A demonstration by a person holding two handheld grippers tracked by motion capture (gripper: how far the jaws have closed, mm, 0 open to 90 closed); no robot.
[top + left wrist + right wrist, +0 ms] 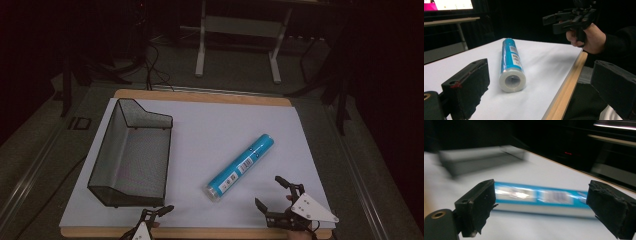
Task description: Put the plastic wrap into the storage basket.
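On the white sheet, centre-right | blue roll (241,166) lies diagonally, capped end toward 7 o'clock | mesh tray (131,152) at its 9 o'clock, apart | right gripper (274,192) at roll's 4 o'clock, jaws spread, nothing between | left gripper (159,211) at 7 o'clock, jaws spread, empty.

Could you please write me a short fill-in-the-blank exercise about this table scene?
1. The tube lying on the white sheet is coloured ____.
2. The black mesh basket holds ____.
3. The right gripper has its jaws ____.
4. In the high view, the basket lies to the ____ of the tube.

Missing words: blue; nothing; open; left
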